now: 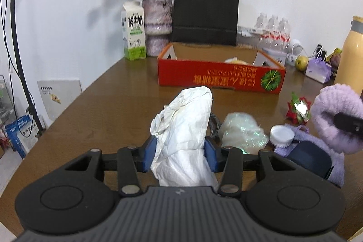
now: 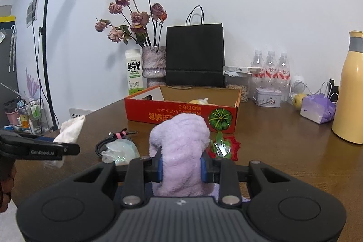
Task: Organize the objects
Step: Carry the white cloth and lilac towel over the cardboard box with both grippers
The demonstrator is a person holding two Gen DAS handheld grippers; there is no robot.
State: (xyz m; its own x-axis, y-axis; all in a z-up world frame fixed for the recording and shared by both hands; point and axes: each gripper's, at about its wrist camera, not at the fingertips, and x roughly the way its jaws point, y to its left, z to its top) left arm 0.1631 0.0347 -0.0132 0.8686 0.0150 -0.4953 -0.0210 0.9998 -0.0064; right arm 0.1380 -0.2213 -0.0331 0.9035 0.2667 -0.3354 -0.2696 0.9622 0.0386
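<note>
Left gripper (image 1: 181,155) points slightly down over the table (image 1: 102,110), aimed toward the red box (image 1: 221,74). Its blue pads (image 1: 150,157) are closed narrow on a crumpled white cloth (image 1: 185,128); the cloth fills the gap between them, sticks out forward past the pads toward the box, and is off the table in the right wrist view. Part of a hand (image 2: 6,185) on the left gripper's grip shows at the edge of the right wrist view.

Right gripper (image 2: 181,170) also tilts slightly down, facing the box. Its pads (image 2: 160,170) pinch a fluffy purple cloth (image 2: 181,151), which stands up between them and hides part of the box's near wall.

Box: open top, near the middle of the table, beyond both grippers. 1 pale yellowish item (image 2: 199,101) shows inside, toward the box's right end; too hidden to identify. Rest of the interior visible is bare cardboard.

On the table, nearer than the box: black cable (image 2: 109,142) with a pink tie, a clear crinkled bag (image 2: 120,151) just beside it, a red-green wrapper (image 2: 223,147) near the box's right corner, and a white cap (image 1: 282,135) right of the bag.

Behind the box: milk carton (image 2: 134,72), vase (image 2: 154,66) of dried roses, black bag (image 2: 195,56), 3 bottles (image 2: 271,67). Right of the box: tin (image 2: 267,96), yellow flask (image 2: 351,87).
</note>
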